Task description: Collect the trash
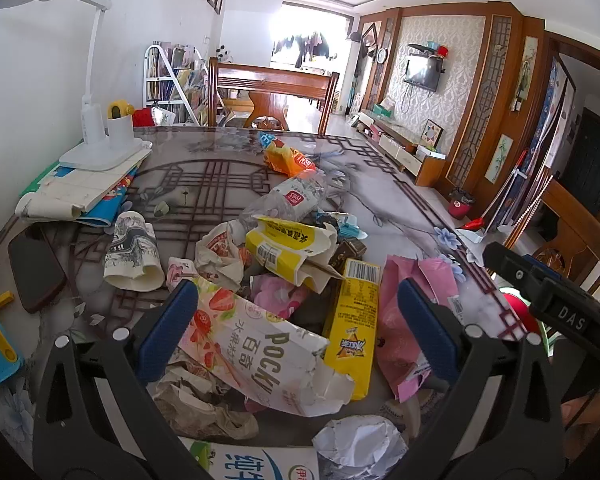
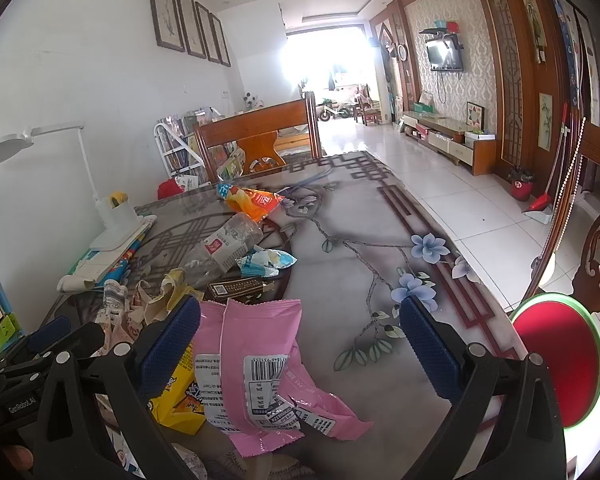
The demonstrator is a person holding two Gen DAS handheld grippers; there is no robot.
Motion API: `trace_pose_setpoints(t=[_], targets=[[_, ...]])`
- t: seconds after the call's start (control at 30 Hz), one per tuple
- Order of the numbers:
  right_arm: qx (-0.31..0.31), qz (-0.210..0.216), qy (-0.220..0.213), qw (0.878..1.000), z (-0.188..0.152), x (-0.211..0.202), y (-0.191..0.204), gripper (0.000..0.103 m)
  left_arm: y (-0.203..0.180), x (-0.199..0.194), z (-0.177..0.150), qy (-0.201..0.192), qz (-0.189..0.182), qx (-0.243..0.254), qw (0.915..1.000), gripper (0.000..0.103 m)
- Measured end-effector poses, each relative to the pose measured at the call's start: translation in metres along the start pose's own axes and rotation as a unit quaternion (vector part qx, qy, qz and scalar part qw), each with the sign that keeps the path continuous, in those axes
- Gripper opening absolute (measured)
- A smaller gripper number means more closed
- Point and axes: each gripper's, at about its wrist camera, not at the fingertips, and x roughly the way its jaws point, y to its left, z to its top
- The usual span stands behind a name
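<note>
A pile of trash lies on the patterned table (image 1: 380, 200). In the left wrist view my left gripper (image 1: 296, 322) is open above a torn Pocky box (image 1: 260, 344), with a yellow snack bag (image 1: 354, 320), a yellow carton (image 1: 288, 248), a crushed plastic bottle (image 1: 292, 200), an orange wrapper (image 1: 288, 160) and pink wrappers (image 1: 404, 312) around it. In the right wrist view my right gripper (image 2: 300, 344) is open over the pink wrappers (image 2: 260, 364), holding nothing. The bottle (image 2: 224, 248) and orange wrapper (image 2: 252, 200) lie beyond.
A white desk lamp (image 1: 96, 136) stands on books (image 1: 80, 192) at the table's left, with a dark phone (image 1: 36, 272) nearer. A wooden chair (image 1: 272, 96) stands at the far end. A red-lined bin (image 2: 556, 360) sits off the table's right edge. A crumpled foil ball (image 1: 360, 448) lies near.
</note>
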Motion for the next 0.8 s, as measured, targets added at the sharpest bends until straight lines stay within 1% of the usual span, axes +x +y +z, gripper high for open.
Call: trace_pose_setpoints(t=[0.6,0.8], targets=[[0.003,0.000,0.005,1.000,-0.0036,0.0013,-0.0017,0.096,0.0006,0.0012,-0.0012,0.002,0.000,-0.001,1.0000,0.098],[0.004,0.000,0.008,1.000,-0.0054,0.0027,-0.0024,0.096,0.0011,0.0025,-0.0089,0.004,0.000,-0.003,1.0000,0.098]])
